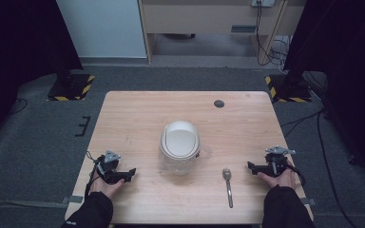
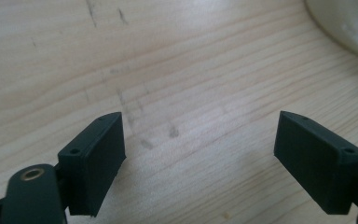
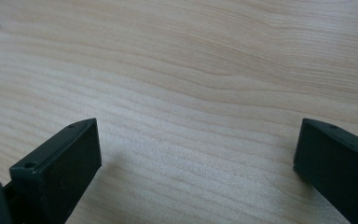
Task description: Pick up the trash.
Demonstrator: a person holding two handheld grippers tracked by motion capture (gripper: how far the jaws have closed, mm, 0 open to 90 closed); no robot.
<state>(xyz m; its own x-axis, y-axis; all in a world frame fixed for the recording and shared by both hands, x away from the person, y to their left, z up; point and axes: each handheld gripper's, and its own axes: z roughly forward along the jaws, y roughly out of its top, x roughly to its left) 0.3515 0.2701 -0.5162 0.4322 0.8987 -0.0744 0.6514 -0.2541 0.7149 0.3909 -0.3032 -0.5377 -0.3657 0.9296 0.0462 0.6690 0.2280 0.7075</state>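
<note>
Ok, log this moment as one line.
left gripper: open, empty | right gripper: open, empty | clear jar with white lid: table centre | metal spoon: right of jar

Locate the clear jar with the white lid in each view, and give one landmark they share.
High view: the clear jar with the white lid stands at the table's centre.
Left gripper view: its pale curved edge sits in the top right corner.
Right gripper view: cannot tell; a pale blur at top left.
Shared landmark: the light wooden tabletop.
</note>
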